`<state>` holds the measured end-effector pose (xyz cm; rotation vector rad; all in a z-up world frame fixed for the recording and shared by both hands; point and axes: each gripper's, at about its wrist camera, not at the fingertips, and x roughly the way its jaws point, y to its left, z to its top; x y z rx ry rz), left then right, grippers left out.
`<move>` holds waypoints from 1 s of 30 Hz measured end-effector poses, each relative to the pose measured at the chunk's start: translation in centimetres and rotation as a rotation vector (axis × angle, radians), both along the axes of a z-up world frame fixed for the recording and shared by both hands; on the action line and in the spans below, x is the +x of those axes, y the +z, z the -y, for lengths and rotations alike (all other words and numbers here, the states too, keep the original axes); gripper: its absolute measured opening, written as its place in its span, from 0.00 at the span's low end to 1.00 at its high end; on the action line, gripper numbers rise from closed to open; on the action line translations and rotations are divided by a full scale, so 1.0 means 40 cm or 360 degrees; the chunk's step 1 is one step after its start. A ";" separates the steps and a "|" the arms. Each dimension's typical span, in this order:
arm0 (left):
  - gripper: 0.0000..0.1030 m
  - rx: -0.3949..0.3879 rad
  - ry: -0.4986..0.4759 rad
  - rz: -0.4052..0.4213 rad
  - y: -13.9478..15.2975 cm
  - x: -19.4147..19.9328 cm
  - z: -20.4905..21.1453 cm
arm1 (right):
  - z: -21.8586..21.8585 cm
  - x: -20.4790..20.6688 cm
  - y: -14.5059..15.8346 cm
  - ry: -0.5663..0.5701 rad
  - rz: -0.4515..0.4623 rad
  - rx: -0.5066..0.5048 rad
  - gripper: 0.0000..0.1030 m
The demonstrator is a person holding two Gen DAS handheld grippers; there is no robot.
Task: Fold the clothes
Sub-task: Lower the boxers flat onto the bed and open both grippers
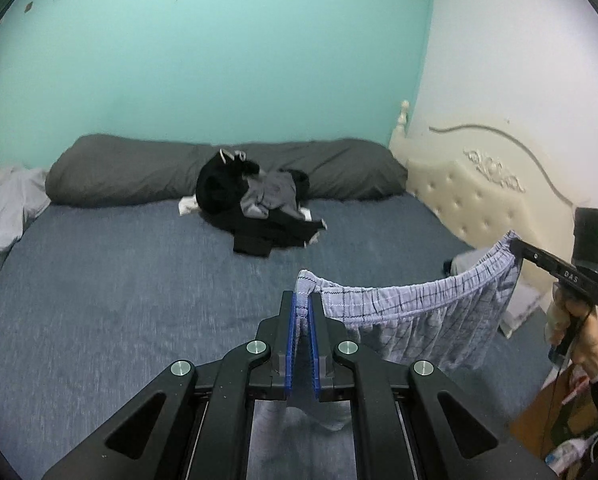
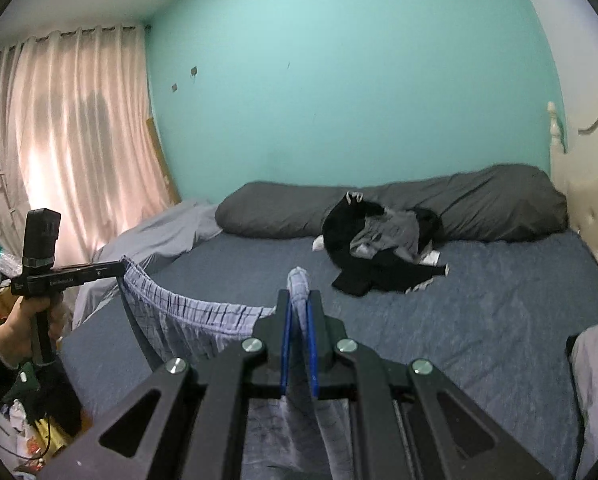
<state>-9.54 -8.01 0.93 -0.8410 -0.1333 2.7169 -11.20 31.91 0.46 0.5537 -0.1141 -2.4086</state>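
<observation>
Bedroom: teal wall behind, blue-sheeted bed filling both views, serving as the folding surface. Grey bolster pillow is lying across the far edge at 12 o'clock. A heap of black and grey clothes is being left just in front of it, unsorted, apparently awaiting folding.

Plaid shorts are being held up above the near part of the bed, their elastic waistband stretched in a sagging line, legs hanging down; judged, so the garment is being spread flat for laying down.

Left gripper is being kept nearly closed, one waistband end pinched between the blue pads. Right gripper, at 3 o'clock from the left, is likewise clamped on the other end.
</observation>
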 end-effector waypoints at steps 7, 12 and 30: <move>0.06 -0.0055 0.0022 0.0175 -0.148 -0.054 -0.019 | 0.020 -0.037 -0.121 -0.0005 0.0145 0.0031 0.07; 0.06 -0.0034 0.0074 0.0293 -0.287 -0.147 -0.015 | 0.059 -0.149 -0.255 -0.0046 0.0294 0.0106 0.07; 0.06 0.0030 0.0162 0.0539 -0.618 -0.552 -0.007 | 0.114 -0.569 -0.590 -0.0218 0.0569 0.0278 0.07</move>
